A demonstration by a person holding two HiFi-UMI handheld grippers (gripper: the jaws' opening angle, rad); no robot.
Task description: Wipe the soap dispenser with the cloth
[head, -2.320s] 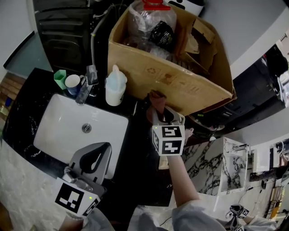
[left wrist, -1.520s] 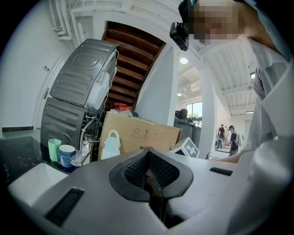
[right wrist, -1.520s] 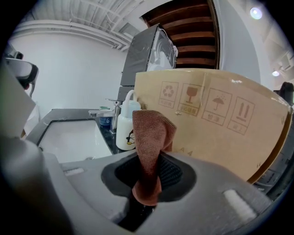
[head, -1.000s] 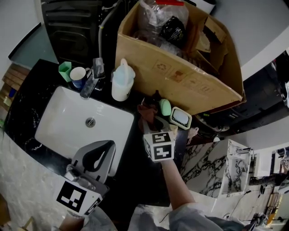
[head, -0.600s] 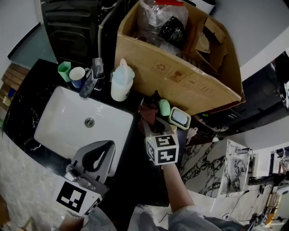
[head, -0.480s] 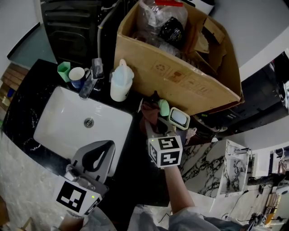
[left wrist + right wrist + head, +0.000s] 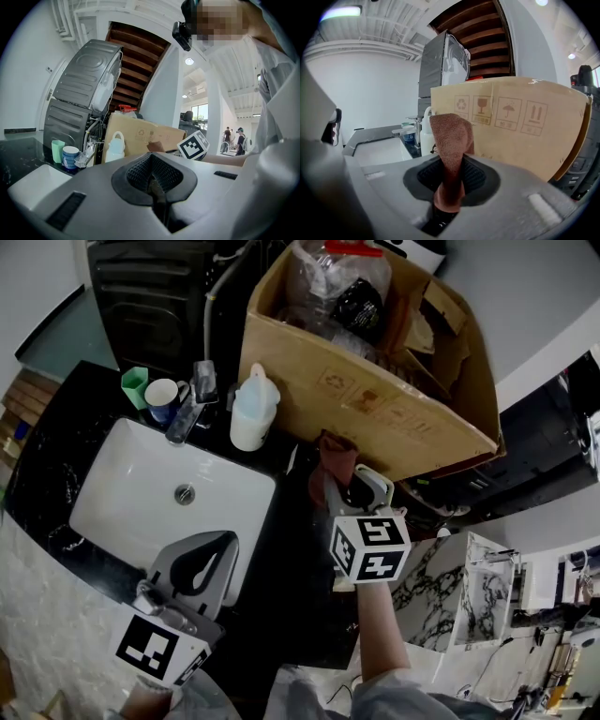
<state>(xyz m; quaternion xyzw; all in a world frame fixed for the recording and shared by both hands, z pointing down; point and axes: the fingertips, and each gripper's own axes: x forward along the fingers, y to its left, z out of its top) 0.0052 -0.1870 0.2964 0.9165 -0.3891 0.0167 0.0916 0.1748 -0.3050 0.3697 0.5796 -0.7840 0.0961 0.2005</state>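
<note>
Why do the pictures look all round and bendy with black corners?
Both gripper views: wide-angle lenses curve straight lines, like the box top edge, and leave black corners; right gripper view: the close-up cloth looks huge. Head view: curved too, with the sink bright against the dark counter.

Your matte grey plastic left gripper [image 7: 208,557] and right gripper [image 7: 352,486] carry black ribbed pads [image 7: 475,177] and black-and-white square-marker cubes [image 7: 370,547], and you wear pale grey sleeves [image 7: 396,696].
</note>
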